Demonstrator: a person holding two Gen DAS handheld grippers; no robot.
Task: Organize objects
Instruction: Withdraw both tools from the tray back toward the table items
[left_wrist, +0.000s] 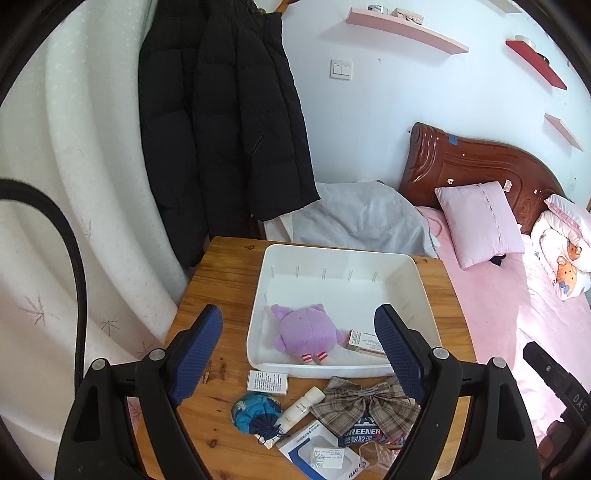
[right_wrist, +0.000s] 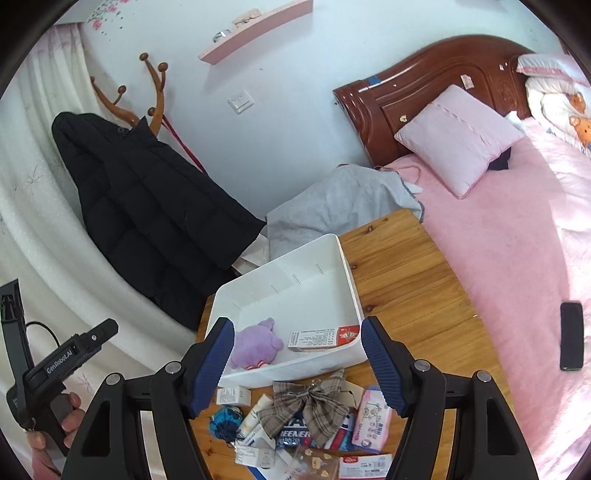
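Glossy white plastic bin (left_wrist: 417, 280), fuzzy purple plush (left_wrist: 304, 332), grained wooden table (left_wrist: 225, 266).

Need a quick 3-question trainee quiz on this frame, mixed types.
1. True or false: the plush lies inside the tray.
2. What else is in the tray? A) bow B) box C) bottle
3. Fill in: both tools are ____ and hold nothing.

Key:
1. True.
2. B: the box is beside the plush; the bow and bottle are on the table.
3. Open: left tool, right tool.
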